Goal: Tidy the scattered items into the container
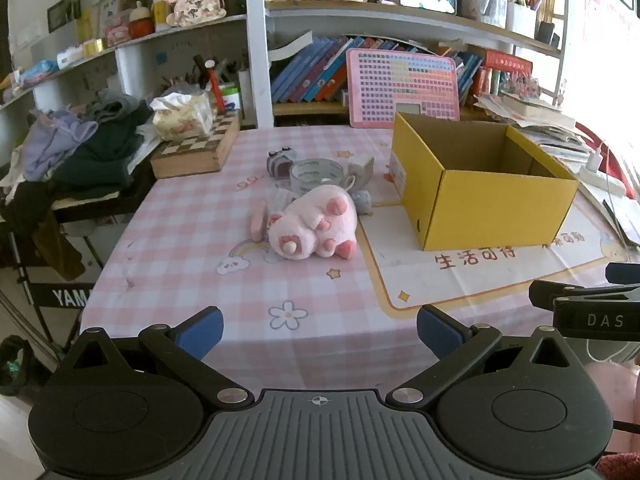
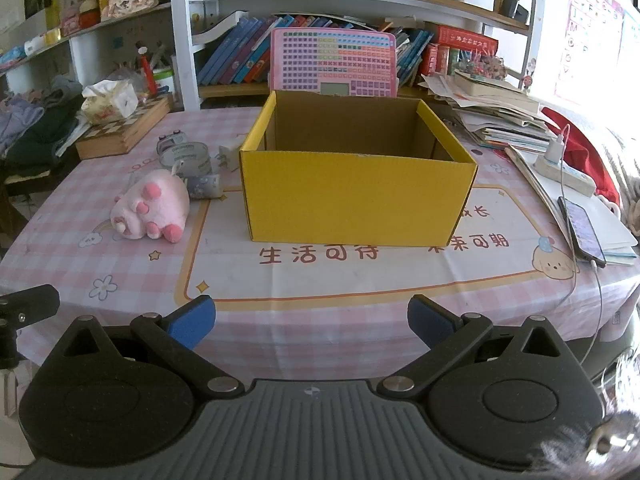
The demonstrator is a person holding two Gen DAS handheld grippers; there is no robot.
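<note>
An open yellow cardboard box (image 1: 476,196) (image 2: 356,200) stands on the pink checked tablecloth, empty as far as I see. Left of it lies a pink plush pig (image 1: 314,224) (image 2: 154,206). Behind the pig are a roll of clear tape (image 1: 316,174) (image 2: 188,156), a small grey toy (image 1: 280,160) (image 2: 170,138), a white plug adapter (image 1: 362,166) (image 2: 228,156) and a small grey tube (image 1: 362,202) (image 2: 204,186). A pink eraser-like piece (image 1: 258,222) lies left of the pig. My left gripper (image 1: 318,330) and right gripper (image 2: 312,318) are open, empty, near the table's front edge.
A wooden chessboard box (image 1: 196,152) with a tissue pack sits at the back left. A pink keyboard toy (image 2: 334,62) leans behind the box. Piled papers (image 2: 500,116), a power strip (image 2: 564,172) and a phone (image 2: 582,232) lie on the right. Clothes (image 1: 76,148) heap left.
</note>
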